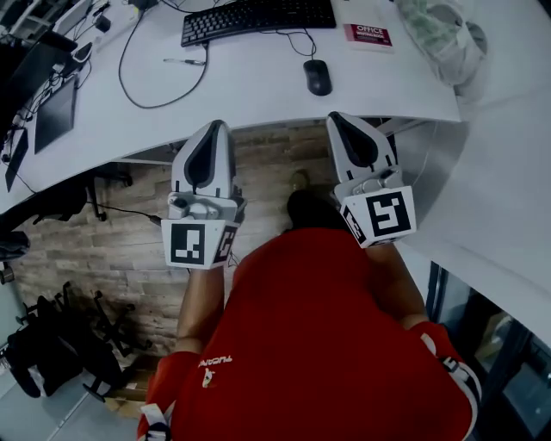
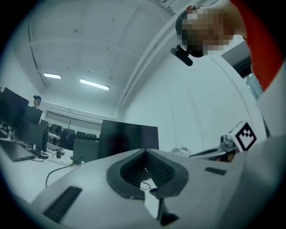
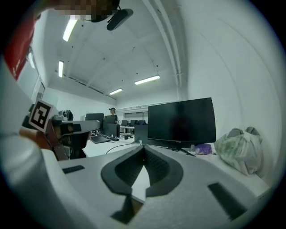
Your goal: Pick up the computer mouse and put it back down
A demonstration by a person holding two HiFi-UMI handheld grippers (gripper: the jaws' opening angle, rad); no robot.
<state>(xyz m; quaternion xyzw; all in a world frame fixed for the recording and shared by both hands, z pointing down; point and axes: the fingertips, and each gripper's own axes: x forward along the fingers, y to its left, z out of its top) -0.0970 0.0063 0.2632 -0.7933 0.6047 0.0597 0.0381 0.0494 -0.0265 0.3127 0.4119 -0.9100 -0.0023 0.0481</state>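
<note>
The black computer mouse lies on the white desk, its cable running up towards the keyboard. Both grippers are held short of the desk's near edge, pointing at it. My left gripper is down and left of the mouse, its jaws meeting at the tips with nothing held. My right gripper is just below the mouse, slightly right, also shut and empty. In the left gripper view the jaws close to a point before a dark monitor. In the right gripper view the shut gripper faces the same monitor.
A black keyboard, a pen, a small printed box and a crumpled plastic bag lie on the desk. A loose cable and a dark tablet lie at the left. Office chair bases stand on the floor.
</note>
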